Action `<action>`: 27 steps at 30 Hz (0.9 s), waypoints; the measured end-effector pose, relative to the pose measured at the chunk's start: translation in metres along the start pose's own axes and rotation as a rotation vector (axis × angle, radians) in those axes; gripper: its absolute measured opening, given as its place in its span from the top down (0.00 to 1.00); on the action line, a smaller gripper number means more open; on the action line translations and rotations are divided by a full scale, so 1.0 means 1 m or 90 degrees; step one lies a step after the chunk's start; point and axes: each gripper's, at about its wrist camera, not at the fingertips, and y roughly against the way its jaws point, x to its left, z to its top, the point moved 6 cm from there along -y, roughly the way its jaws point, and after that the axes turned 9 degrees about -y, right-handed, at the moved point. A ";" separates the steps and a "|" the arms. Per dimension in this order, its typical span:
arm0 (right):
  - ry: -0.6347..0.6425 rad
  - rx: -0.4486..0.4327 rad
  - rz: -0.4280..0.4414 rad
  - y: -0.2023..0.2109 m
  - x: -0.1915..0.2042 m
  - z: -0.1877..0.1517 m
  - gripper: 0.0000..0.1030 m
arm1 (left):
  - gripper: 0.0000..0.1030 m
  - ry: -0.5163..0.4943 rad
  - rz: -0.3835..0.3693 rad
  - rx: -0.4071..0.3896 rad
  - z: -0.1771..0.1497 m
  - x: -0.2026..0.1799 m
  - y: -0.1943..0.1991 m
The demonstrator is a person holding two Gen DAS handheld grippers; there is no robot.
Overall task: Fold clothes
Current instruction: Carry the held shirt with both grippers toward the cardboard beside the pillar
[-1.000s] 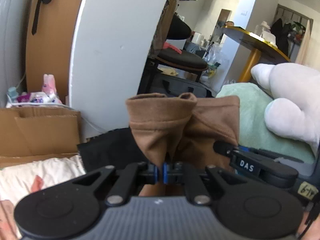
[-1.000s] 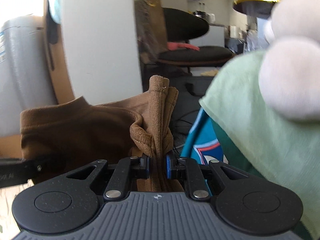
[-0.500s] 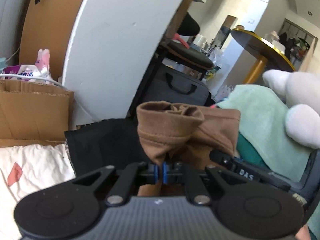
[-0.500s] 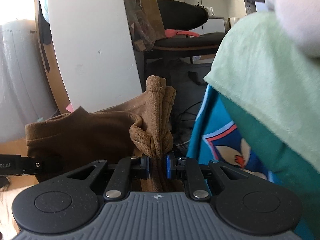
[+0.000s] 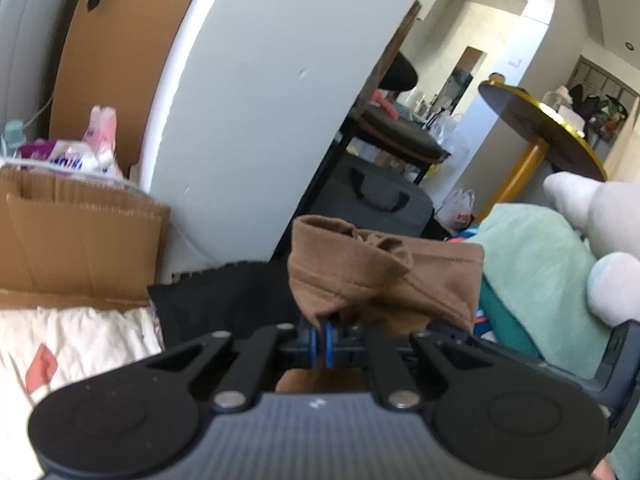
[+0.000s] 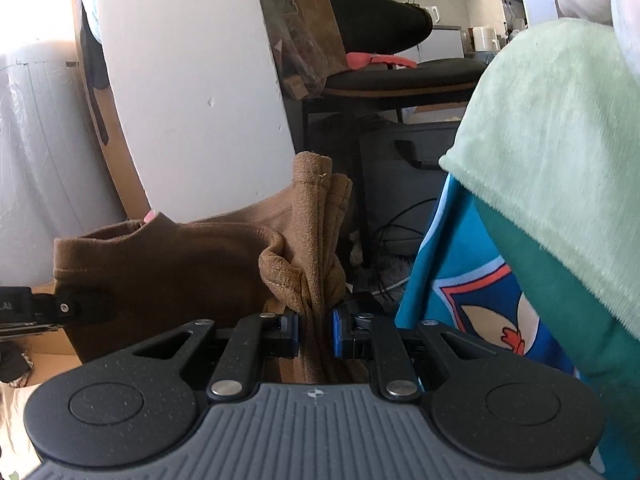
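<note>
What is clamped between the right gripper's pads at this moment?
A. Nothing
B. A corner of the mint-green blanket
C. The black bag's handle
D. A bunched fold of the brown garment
D: in the right wrist view the right gripper has its blue pads pressed on a gathered, several-layer fold of the brown garment, while the mint-green blanket hangs apart at the right.

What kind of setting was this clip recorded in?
Most likely a lived-in home, not a lab: a cardboard box of household packets, a round yellow-legged table, a black chair and a plush blanket crowd around the brown garment.
</note>
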 end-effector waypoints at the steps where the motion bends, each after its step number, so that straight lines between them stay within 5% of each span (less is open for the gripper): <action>1: -0.002 -0.002 -0.002 -0.001 -0.001 0.001 0.85 | 0.96 -0.007 -0.003 -0.005 0.003 -0.002 0.000; 21: 0.014 0.008 -0.048 -0.104 -0.006 -0.001 0.85 | 0.96 -0.006 0.051 0.042 0.013 0.077 -0.071; 27: 0.014 0.060 -0.045 -0.142 -0.014 -0.002 0.85 | 0.96 0.003 0.052 0.065 0.011 0.101 -0.097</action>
